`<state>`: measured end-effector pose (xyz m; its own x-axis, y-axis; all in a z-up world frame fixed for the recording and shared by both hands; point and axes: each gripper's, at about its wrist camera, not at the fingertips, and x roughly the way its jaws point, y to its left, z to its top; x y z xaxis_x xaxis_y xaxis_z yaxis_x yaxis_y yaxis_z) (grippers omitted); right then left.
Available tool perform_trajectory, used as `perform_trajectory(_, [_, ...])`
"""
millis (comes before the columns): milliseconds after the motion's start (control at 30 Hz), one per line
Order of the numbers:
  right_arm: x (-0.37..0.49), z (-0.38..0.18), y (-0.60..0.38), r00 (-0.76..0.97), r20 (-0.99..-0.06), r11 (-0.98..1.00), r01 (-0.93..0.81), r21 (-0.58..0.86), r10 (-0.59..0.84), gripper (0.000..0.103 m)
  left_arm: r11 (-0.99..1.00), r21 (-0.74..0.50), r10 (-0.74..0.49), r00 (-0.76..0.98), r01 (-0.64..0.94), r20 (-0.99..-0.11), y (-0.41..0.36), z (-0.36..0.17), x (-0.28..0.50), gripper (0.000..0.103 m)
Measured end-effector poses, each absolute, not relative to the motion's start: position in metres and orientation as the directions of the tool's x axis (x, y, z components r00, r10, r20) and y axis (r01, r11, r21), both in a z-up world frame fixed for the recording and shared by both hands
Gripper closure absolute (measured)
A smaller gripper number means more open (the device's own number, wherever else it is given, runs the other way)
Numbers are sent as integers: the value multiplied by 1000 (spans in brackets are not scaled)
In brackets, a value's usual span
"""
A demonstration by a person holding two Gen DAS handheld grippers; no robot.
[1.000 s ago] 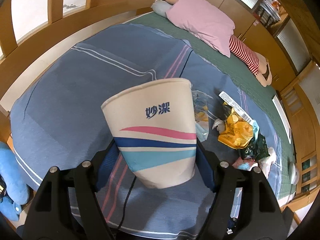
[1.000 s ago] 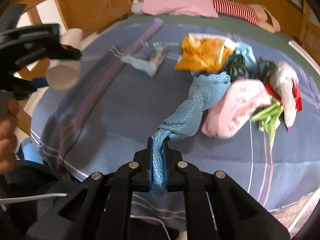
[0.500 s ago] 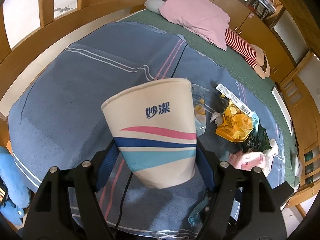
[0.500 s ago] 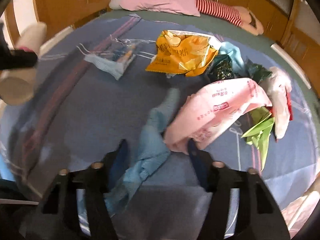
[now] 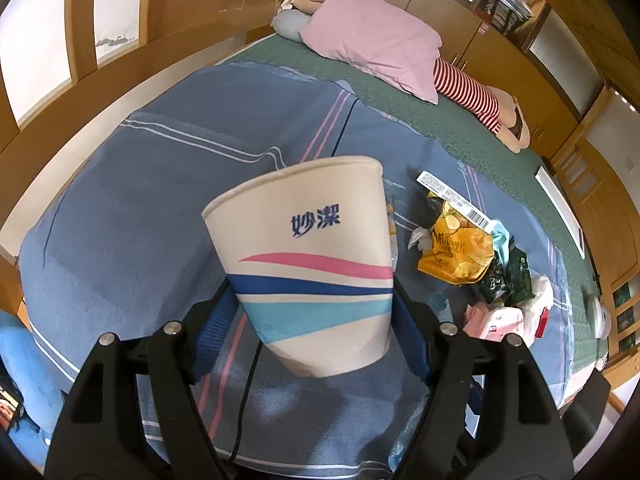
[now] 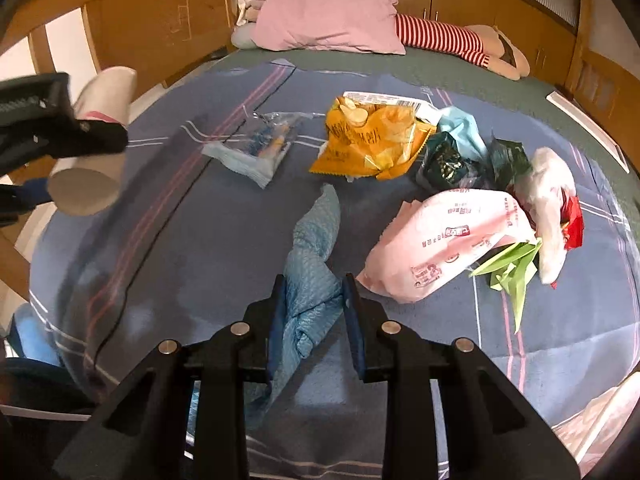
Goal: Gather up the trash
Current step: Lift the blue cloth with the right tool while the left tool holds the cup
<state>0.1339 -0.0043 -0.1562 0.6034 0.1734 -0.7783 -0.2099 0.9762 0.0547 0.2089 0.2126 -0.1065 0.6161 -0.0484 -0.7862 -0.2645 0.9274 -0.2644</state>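
My left gripper [image 5: 312, 312] is shut on a white paper cup [image 5: 308, 256] with pink and blue stripes, held above the bed; the cup also shows in the right wrist view [image 6: 96, 156]. My right gripper [image 6: 314, 304] has its jaws closing around a crumpled blue wrapper [image 6: 312, 264] that lies on the blue blanket [image 6: 200, 240]. Beyond it lie a pink bag [image 6: 452, 236], a yellow chip bag [image 6: 368, 136], a clear wrapper [image 6: 256, 148], dark green packets [image 6: 452, 160], green paper [image 6: 512, 272] and a white bag [image 6: 548, 200].
A pink pillow [image 6: 328, 20] and a striped plush toy [image 6: 452, 40] lie at the bed's head. Wooden cabinets [image 5: 520, 60] line the far wall. A blue object [image 5: 24, 360] sits beside the bed at lower left.
My right gripper let go of the blue wrapper, opened wide, and now its jaws are narrowing around the wrapper again. The left gripper kept the cup and rose slightly.
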Motion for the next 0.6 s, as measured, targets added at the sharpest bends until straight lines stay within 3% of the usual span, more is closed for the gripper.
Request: perform_trajectory(600, [128,-167,7,551,-804,965,-243,102,224,75,938,-231,-26,612,-258,-791,210,-106,207,29])
